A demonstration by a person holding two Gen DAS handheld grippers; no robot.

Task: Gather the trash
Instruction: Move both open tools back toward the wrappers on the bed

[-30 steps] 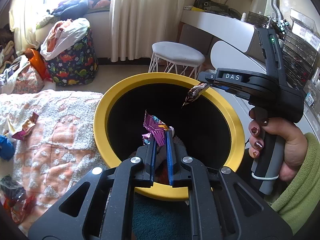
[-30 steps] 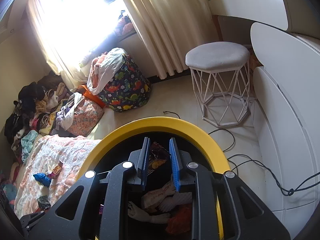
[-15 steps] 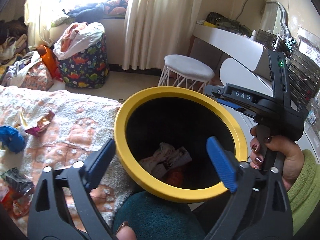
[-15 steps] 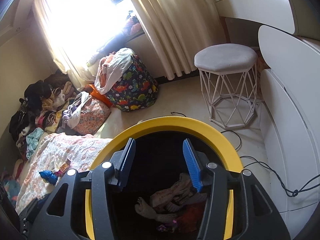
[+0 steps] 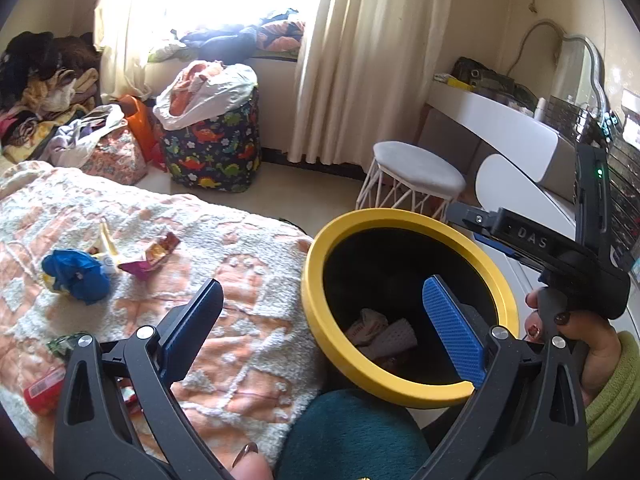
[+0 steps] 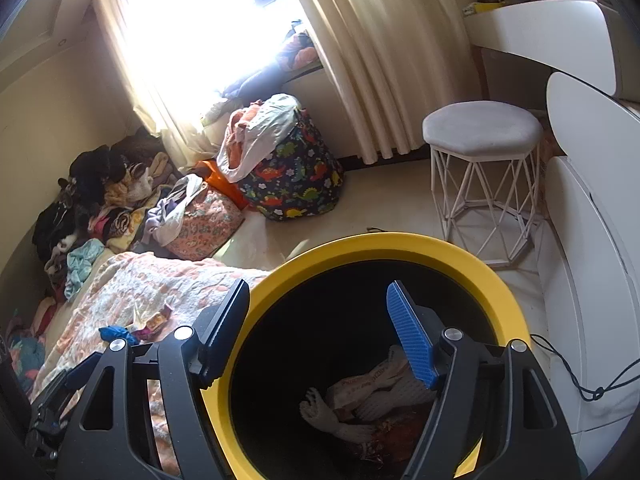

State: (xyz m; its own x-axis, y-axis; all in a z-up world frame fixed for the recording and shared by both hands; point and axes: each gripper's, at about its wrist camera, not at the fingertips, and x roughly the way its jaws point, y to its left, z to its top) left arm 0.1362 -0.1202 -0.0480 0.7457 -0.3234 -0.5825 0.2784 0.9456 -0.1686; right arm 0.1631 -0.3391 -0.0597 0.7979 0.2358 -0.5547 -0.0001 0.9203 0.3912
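A yellow-rimmed black bin (image 5: 404, 216) stands beside the bed, with crumpled wrappers and pale paper (image 5: 380, 332) inside. My left gripper (image 5: 320, 304) is open and empty, straddling the bin's left rim. My right gripper (image 6: 318, 316) is open and empty above the bin (image 6: 400, 242); its body also shows in the left wrist view (image 5: 560, 256). On the bed lie a blue crumpled piece (image 5: 76, 276), a pink-orange wrapper (image 5: 150, 258), a pale wrapper (image 5: 105, 246), a green wrapper (image 5: 62, 344) and a red one (image 5: 40, 392).
A pink and white blanket (image 5: 224, 248) covers the bed. A dinosaur-print bag (image 5: 212, 148), clothes piles (image 5: 48, 92), a white stool (image 5: 416, 172) and a white desk (image 5: 504, 128) surround the floor. A cable (image 6: 592, 384) lies by the white furniture.
Both grippers opened and let their wrappers fall into the bin. The left gripper has swung left, bringing the bed and its trash into view.
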